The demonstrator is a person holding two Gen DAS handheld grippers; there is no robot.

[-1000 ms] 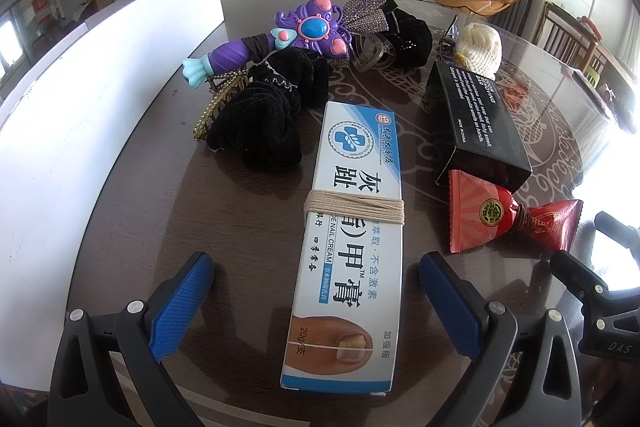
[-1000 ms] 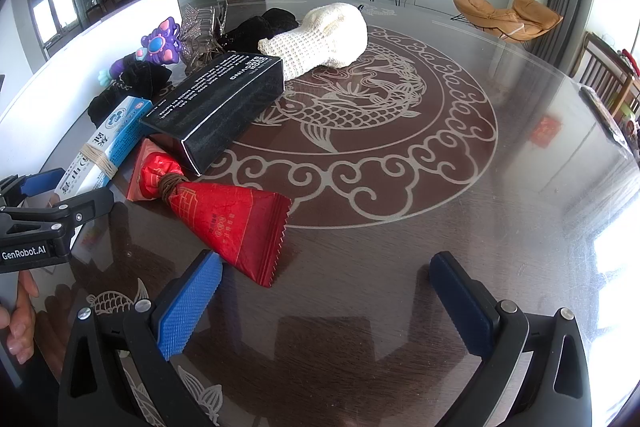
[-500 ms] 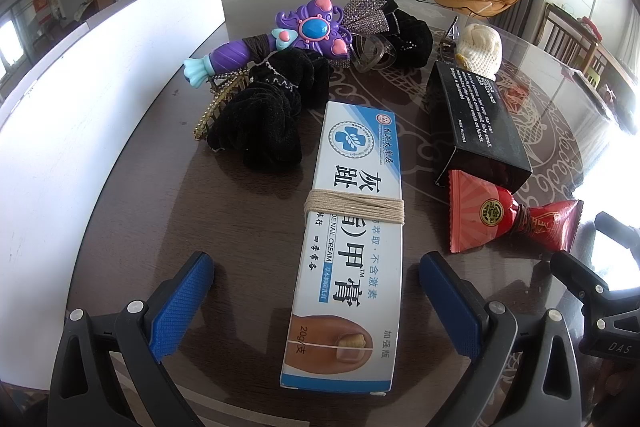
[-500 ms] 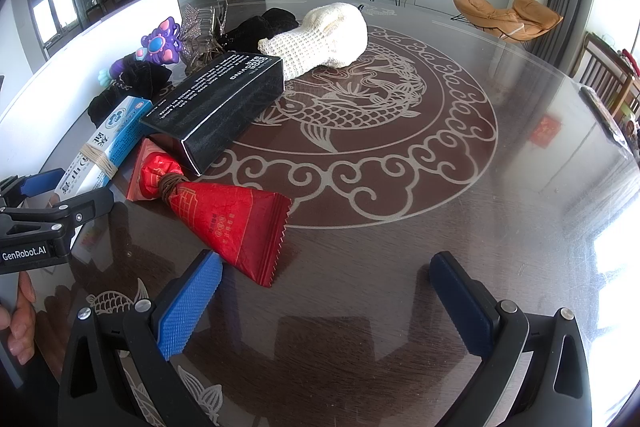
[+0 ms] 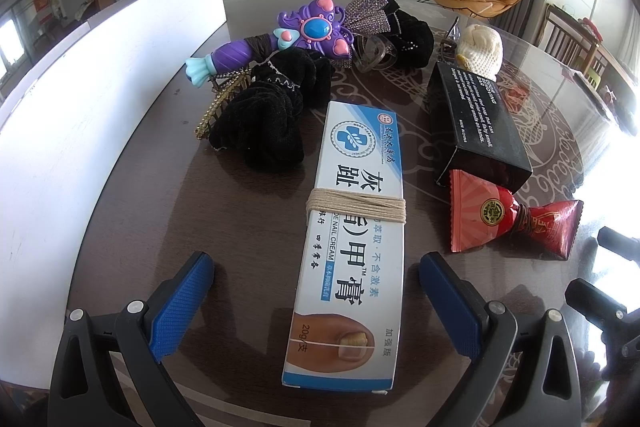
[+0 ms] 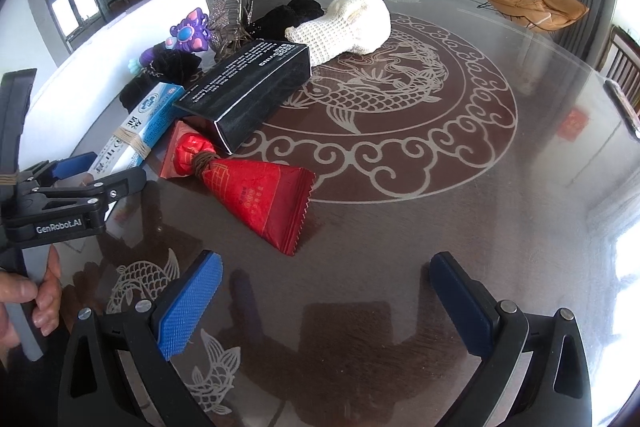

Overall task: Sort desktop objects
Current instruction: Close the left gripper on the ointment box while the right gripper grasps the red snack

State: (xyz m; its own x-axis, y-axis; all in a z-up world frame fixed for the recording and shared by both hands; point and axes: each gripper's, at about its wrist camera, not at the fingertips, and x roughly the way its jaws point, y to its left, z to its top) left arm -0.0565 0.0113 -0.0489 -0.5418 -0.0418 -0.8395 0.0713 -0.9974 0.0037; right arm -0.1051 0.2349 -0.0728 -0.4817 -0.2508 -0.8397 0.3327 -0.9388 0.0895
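A white and blue nail cream box [image 5: 352,239] bound with twine lies lengthwise on the dark table, its near end between the fingers of my left gripper [image 5: 316,283], which is open and not touching it. To its right sit a red foil packet [image 5: 508,217] and a black box [image 5: 476,119]. Black velvet scrunchies [image 5: 264,123], a purple toy wand [image 5: 288,39] and a cream knitted item [image 5: 482,53] lie farther back. My right gripper [image 6: 324,291] is open over bare table, just near of the red foil packet [image 6: 248,191]. The left gripper [image 6: 60,195] shows at that view's left edge.
A tall white panel [image 5: 80,99] runs along the table's left side. The glass-topped table [image 6: 440,187] with a fish pattern stretches bare to the right. A person's hand [image 6: 24,299] holds the left gripper's handle. Chairs stand beyond the far right edge.
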